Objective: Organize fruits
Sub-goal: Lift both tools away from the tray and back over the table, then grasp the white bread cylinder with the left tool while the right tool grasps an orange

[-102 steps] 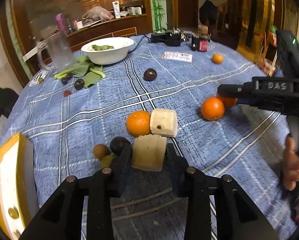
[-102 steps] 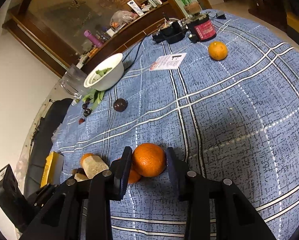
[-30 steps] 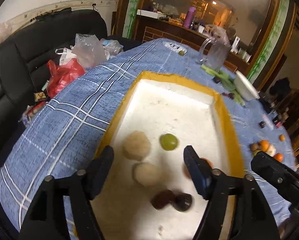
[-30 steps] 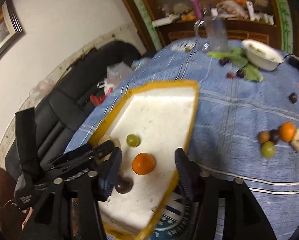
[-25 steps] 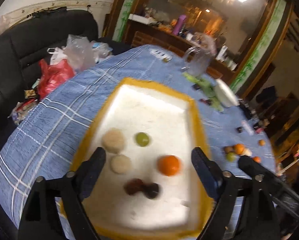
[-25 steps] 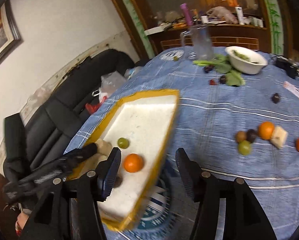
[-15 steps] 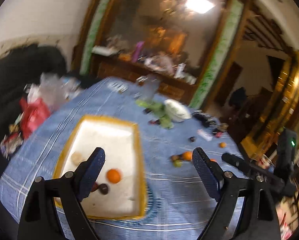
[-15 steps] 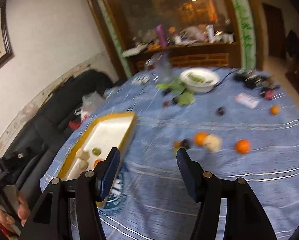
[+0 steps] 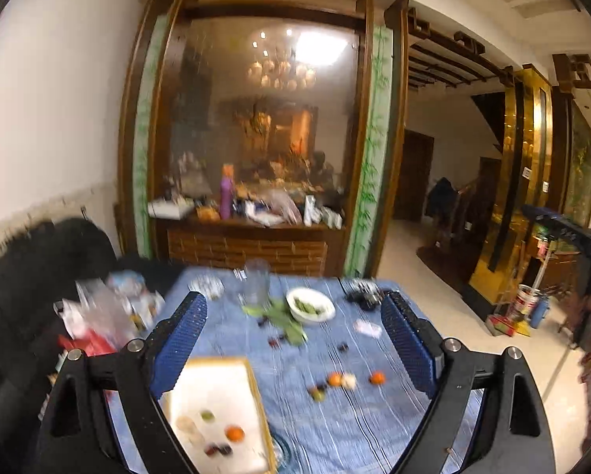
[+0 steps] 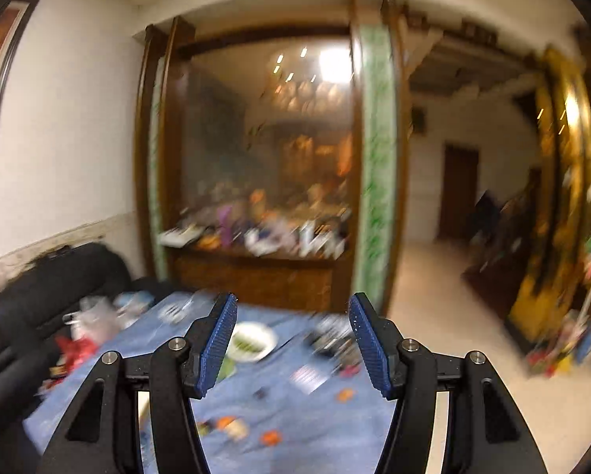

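Both grippers had lifted far up and away from the table since the picture a moment before, when they were low over the tray. Then the tray filled the left view; at this moment it was small and low down. The left gripper [image 9: 293, 339] was spread wide and held nothing. The right gripper [image 10: 291, 343] was spread too, and nothing sat between its blue pads.

The tray [image 9: 216, 371] lay at the near left of the blue tablecloth [image 9: 334, 426]. Inside it were an orange [image 9: 234, 433], a small green fruit [image 9: 205, 416], two pale lumps and two dark fruits near the front. A few seconds earlier that orange and a pale block were still out on the cloth, each between a pair of fingers. So those two pieces looked to have been put away.

More fruit was left out. A little bunch [image 9: 331, 383] sat in the middle of the cloth, well apart from the tray, with a lone orange [image 9: 376, 377] just to its right. A dark fruit [image 9: 342, 347] lay farther back, near the white bowl [image 9: 310, 305].

The right view was very blurry, so the small things there were hard to tell. The job looked only partly done, and both grippers were free for the next fruit.
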`<state>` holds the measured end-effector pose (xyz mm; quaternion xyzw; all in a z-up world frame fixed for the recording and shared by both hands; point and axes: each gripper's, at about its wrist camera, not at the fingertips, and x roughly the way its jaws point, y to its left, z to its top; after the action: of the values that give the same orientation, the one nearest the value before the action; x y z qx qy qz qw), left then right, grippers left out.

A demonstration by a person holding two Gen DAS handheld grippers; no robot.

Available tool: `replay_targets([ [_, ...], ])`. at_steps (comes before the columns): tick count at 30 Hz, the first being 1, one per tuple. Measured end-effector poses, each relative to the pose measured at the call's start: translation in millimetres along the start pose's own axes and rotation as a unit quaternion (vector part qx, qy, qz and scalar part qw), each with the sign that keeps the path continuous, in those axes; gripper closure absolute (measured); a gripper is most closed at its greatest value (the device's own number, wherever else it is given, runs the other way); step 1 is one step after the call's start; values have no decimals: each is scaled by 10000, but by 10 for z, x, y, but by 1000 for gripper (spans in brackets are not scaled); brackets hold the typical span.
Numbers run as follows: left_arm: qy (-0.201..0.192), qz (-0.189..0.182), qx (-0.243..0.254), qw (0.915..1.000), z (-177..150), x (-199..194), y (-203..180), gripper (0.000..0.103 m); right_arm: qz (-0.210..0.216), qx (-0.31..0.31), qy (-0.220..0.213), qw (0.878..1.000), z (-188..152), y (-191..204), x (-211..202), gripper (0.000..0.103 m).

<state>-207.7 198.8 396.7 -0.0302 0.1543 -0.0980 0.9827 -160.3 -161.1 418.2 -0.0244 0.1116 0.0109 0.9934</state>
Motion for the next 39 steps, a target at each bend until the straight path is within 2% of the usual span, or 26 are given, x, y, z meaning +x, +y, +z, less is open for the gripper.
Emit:
replay_targets([
  [3,-101,241,155,9995,296,132,-54,9,-435,-205,-173,9987,404,-85,-27,34],
  [5,-71,254,91,9996,351,310,-57,6,-520,-144,-161,9984,543,-153,51,31],
  [8,261,130,-136,9995,149,700,-37,5,-388,1,3,9992,386,-191,293,25],
  [11,848,-227,-334,9956,-241,1235,-52,5,-6,215,630,9978,-219,-155,805,25],
  [14,1454,-352,-515,9874,-737,1822,-122,5,237,271,1278,9911,-967,-50,1349,25],
  [18,2158,-372,-551,9742,-1374,2506,-322,5,803,741,2254,9681,-1979,56,2042,26],
  [21,2582,-454,-569,9633,-1802,2914,-452,6,889,1036,2720,9526,-2570,87,2443,34],
  [22,2677,-477,-537,9608,-1915,3025,-490,10,911,1115,2849,9477,-2735,96,2572,35],
  [24,2877,-466,-438,9556,-2126,3238,-553,21,861,1124,3016,9429,-2963,148,2750,41],
  [26,3056,-489,-449,9498,-2287,3392,-570,36,800,1070,3145,9398,-3149,203,2891,42],
  [27,3129,-513,-453,9473,-2345,3458,-575,38,782,1050,3200,9383,-3225,216,2952,42],
  [29,3220,-541,-423,9443,-2444,3536,-601,39,768,1010,3291,9357,-3368,259,3033,42],
  [34,3163,-662,-193,9462,-2543,3625,-742,39,921,857,3342,9341,-3529,345,3158,42],
  [35,3173,-717,-127,9455,-2563,3653,-795,39,978,820,3368,9329,-3560,362,3179,47],
  [36,3185,-773,-63,9447,-2582,3692,-852,39,1008,773,3388,9322,-3569,375,3186,60],
  [38,3186,-860,126,9439,-2623,3747,-985,39,1088,737,3347,9331,-3561,381,3177,66],
  [39,3181,-874,249,9437,-2640,3771,-1057,39,1102,817,3330,9329,-3555,354,3162,66],
])
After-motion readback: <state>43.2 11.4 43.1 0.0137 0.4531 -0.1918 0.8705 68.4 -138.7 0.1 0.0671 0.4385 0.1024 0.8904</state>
